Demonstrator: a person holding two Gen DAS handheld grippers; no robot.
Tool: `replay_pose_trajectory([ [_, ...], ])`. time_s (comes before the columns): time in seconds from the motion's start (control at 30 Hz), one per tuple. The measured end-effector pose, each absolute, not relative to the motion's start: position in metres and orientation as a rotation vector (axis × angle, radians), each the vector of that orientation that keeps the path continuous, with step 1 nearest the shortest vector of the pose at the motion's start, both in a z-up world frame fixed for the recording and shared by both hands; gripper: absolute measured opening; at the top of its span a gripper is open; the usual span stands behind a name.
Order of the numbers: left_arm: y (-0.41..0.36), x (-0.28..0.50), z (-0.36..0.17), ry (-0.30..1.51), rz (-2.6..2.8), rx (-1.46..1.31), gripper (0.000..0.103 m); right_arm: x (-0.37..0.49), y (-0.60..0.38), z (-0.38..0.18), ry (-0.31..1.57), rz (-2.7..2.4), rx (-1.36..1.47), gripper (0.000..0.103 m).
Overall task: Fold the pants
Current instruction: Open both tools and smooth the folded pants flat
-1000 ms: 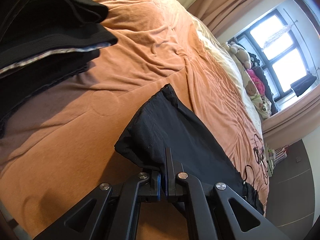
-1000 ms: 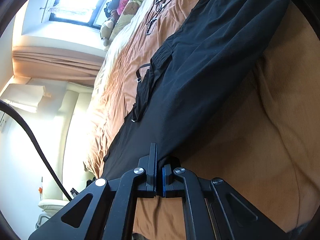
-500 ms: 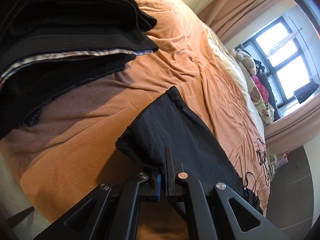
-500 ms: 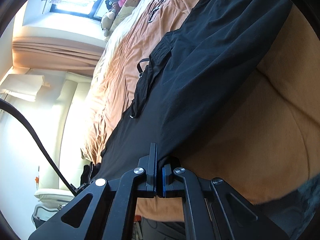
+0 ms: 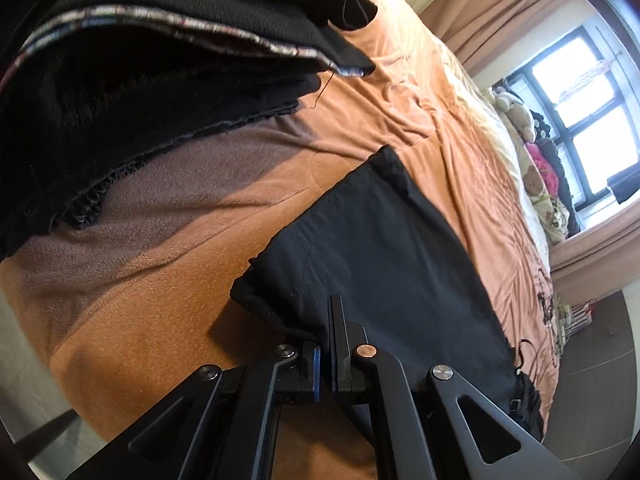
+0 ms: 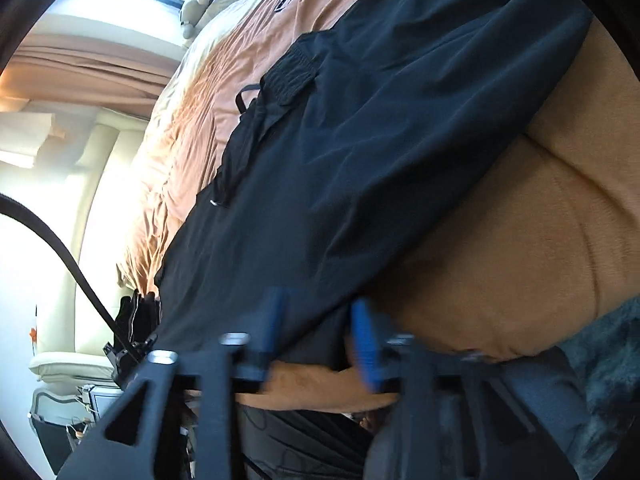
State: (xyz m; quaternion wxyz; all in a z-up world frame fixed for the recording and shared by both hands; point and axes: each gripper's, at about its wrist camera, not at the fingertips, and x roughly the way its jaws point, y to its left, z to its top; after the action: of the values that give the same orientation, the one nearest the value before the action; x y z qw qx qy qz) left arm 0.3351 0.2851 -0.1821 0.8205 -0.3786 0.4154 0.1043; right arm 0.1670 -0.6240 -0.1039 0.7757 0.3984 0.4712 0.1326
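- Laying the black pants [image 5: 384,264] flat along the orange bedspread [image 5: 168,280].
- Left gripper [image 5: 325,364] pinches the hem.
- Right gripper [image 6: 320,344] is opening, pants edge between its jaws.
- Next, probably: release left, regrip for the fold.

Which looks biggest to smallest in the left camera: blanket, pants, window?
1. Orange blanket
2. Black pants
3. Window

The window only looks small because it is far away.
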Motion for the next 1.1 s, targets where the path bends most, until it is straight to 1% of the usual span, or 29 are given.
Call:
replay_pose_trajectory([
  [0.03, 0.285, 0.335, -0.184, 0.889, 0.225, -0.802, 0.003, 0.166, -0.63, -0.102, 1.005, 0.283, 0.866, 0.055],
  [0.23, 0.284, 0.333, -0.193, 0.911, 0.244, -0.816, 0.004, 0.17, -0.689, -0.096, 0.912, 0.218, 0.912, 0.055],
  [0.33, 0.279, 0.332, -0.195, 0.926, 0.241, -0.815, 0.009, 0.179, -0.726, -0.098, 0.859, 0.158, 0.95, 0.055],
  [0.4, 0.276, 0.331, -0.196, 0.929, 0.236, -0.817, 0.026, 0.188, -0.747, -0.1, 0.841, 0.113, 0.943, 0.055],
  [0.47, 0.273, 0.329, -0.196, 0.922, 0.235, -0.823, 0.038, 0.197, -0.766, -0.104, 0.838, 0.088, 0.952, 0.055],
  [0.5, 0.271, 0.329, -0.195, 0.918, 0.234, -0.822, 0.04, 0.203, -0.776, -0.107, 0.834, 0.072, 0.958, 0.055],
  [0.87, 0.26, 0.328, -0.196, 0.921, 0.244, -0.848, 0.041, 0.259, -0.81, -0.128, 0.807, -0.006, 0.972, 0.055],
  [1.03, 0.262, 0.322, -0.196, 0.911, 0.247, -0.866, 0.041, 0.261, -0.814, -0.138, 0.788, -0.038, 0.979, 0.055],
  [1.1, 0.265, 0.32, -0.197, 0.907, 0.248, -0.879, 0.041, 0.257, -0.808, -0.138, 0.77, -0.048, 0.988, 0.053],
])
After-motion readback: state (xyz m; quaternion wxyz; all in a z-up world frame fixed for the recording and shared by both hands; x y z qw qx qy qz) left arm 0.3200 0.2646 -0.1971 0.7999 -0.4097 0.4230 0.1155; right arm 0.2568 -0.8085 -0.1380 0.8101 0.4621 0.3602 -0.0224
